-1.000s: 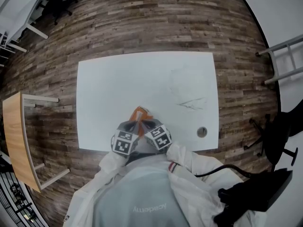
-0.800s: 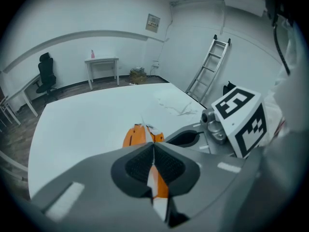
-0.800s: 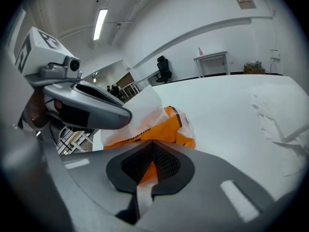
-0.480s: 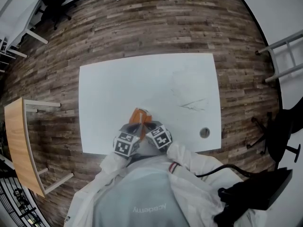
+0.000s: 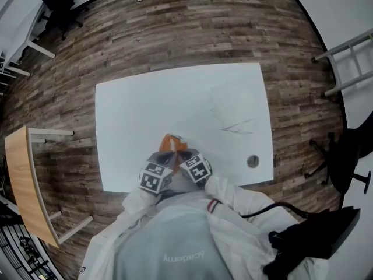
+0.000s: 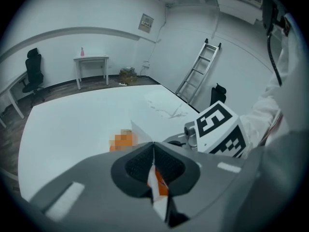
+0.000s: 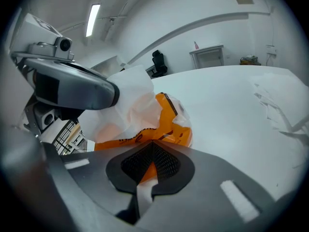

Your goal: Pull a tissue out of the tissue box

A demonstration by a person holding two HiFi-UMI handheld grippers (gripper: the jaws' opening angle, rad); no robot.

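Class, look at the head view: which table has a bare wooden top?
The small table at the left edge; the big table holding the orange pack is white.

A white counter stands on a plank floor, with a round grommet near its edge. A wooden table stands left; a ladder and a black chair stand right.

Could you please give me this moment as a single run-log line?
left gripper: shut on tissue | right gripper: shut on tissue pack | tissue: bunched, rising from pack | site: near edge of table
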